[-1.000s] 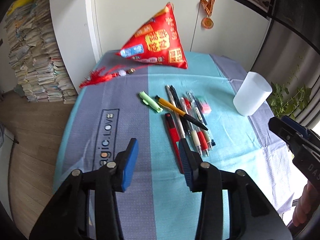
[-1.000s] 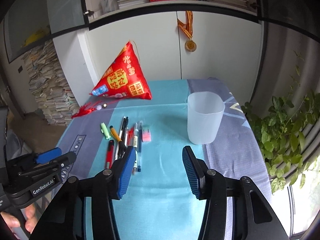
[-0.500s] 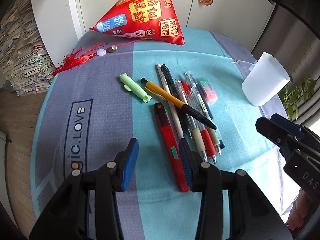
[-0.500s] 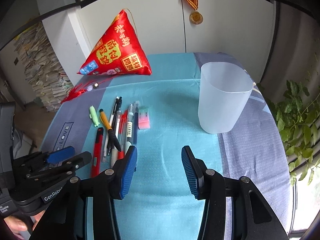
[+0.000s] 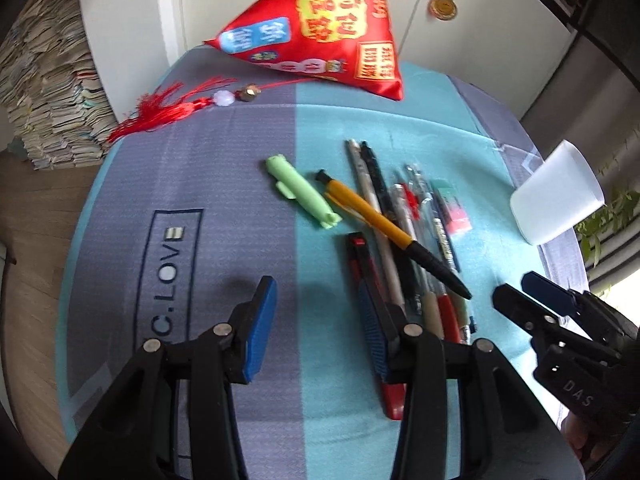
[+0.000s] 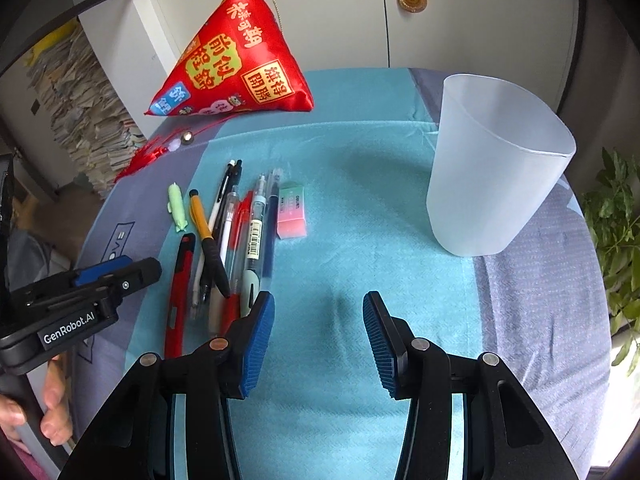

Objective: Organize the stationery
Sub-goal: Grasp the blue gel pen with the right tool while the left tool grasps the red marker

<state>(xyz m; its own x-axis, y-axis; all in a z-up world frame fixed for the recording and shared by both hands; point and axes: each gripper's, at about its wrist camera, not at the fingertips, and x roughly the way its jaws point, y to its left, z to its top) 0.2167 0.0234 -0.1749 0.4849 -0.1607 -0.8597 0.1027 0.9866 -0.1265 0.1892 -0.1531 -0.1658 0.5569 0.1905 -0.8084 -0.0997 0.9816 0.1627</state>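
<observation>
On the cloth-covered table (image 6: 360, 208): stationery is lying loose, nothing gripped.
Left gripper (image 5: 316, 320): jaws are standing apart, empty, hovering over the near end of the red utility knife (image 5: 362, 268).
Right gripper (image 6: 318, 332): jaws are gaping, empty, above bare cloth.
Pens (image 6: 240, 232): lying bunched at left.
Eraser (image 6: 292, 216): lying just right of them.
Frosted cup (image 6: 492, 176): standing upright, far right.

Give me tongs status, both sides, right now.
Left tongs: open, holding nothing, above the cloth beside the red utility knife.
Right tongs: open, holding nothing, over bare cloth between the pens and the cup.
</observation>
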